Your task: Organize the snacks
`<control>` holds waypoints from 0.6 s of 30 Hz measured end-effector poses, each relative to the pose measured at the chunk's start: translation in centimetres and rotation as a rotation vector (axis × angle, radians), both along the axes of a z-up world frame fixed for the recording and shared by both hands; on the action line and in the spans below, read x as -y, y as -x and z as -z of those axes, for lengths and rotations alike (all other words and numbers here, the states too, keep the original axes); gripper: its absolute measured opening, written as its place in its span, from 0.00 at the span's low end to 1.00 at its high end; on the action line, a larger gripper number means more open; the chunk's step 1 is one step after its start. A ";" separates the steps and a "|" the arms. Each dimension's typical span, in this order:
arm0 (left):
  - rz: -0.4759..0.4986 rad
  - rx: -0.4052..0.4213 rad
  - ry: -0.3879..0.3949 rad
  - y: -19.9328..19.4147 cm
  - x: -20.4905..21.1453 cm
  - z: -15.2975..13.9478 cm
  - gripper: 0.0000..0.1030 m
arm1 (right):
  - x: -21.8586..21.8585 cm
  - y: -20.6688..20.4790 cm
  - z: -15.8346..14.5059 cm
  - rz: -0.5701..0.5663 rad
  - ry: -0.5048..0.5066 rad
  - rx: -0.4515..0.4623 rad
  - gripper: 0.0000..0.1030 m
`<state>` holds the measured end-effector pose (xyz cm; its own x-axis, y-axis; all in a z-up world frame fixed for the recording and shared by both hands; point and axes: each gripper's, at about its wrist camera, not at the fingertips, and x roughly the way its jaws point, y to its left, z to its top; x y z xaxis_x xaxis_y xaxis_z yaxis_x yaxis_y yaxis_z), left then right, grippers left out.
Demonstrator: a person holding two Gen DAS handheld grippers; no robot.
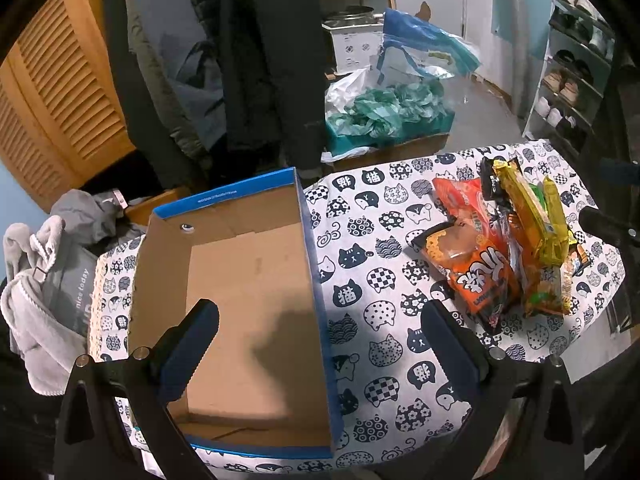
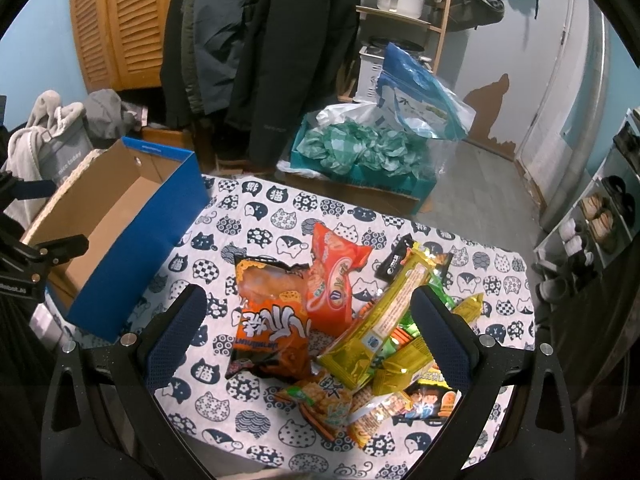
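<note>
Snacks [image 2: 344, 320] piled on cat-print tablecloth [image 2: 280, 216] beside box [image 2: 132, 216].

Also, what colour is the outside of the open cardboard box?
Blue, with a plain brown inside; the box shows its outer wall best in the right wrist view.

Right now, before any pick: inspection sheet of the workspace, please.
Surface: cat-print cloth covers the table.
Job's things: blue box open, empty; snack pile loose beside it, none boxed.
Clutter: nothing seen on the cloth besides these.
Grippers: left gripper open over the box's right wall; right gripper open over the pile; neither holds anything.
Cables: nothing seen.
Surroundings: hanging coats, louvred doors, green bags, shoe rack.
</note>
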<state>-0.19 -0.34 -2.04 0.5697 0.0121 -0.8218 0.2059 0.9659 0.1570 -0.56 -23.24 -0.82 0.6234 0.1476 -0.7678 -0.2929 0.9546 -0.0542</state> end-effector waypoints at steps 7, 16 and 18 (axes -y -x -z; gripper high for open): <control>0.002 -0.005 -0.003 0.0 0.1 0.2 0.99 | 0.5 0.0 0.0 0.007 -0.003 -0.005 0.97; 0.012 -0.025 0.010 -0.6 0.9 0.4 0.99 | 2.6 0.0 0.3 0.046 0.003 -0.014 0.97; 0.010 -0.039 0.028 -0.9 1.1 0.6 0.99 | 3.4 -0.2 0.3 0.064 -0.001 -0.017 0.97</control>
<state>0.74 -1.41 -2.67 0.5376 -0.0171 -0.8430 0.2213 0.9676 0.1215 -0.32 -26.61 -1.08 0.6189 0.1089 -0.7779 -0.2318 0.9716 -0.0485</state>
